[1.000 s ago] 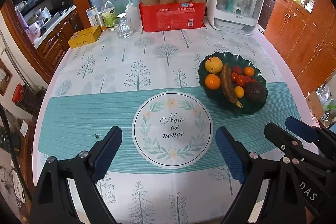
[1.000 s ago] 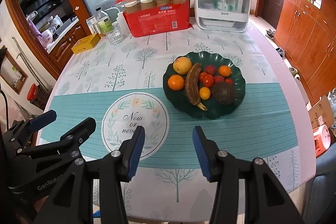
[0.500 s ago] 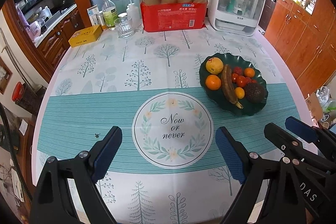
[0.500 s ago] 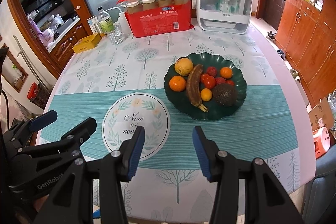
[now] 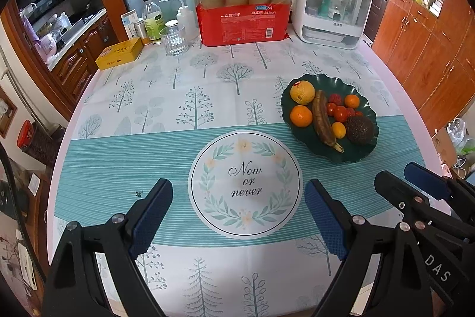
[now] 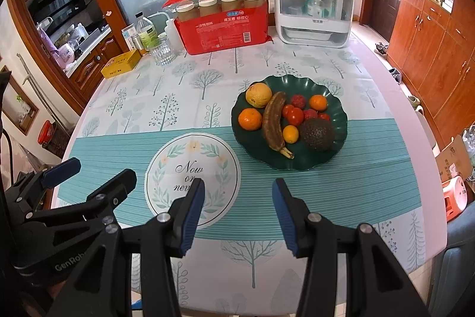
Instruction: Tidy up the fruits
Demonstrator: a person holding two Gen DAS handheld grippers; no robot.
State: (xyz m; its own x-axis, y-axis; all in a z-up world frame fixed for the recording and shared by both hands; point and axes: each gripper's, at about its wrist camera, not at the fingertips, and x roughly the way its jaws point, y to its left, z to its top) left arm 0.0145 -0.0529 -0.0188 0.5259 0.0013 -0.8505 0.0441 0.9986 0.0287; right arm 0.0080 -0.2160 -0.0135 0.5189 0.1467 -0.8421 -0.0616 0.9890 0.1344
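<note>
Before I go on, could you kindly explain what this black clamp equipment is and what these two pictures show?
These are two hand-held grippers, each with a camera looking along its fingers. One picture comes from the left gripper, the other from the right gripper. Both are open and hold nothing. Each view also catches the other gripper at its edge. On the table stands a green plate with a banana, oranges, small red fruits and a dark avocado. Behind are a red package, a glass and bottles.
</note>
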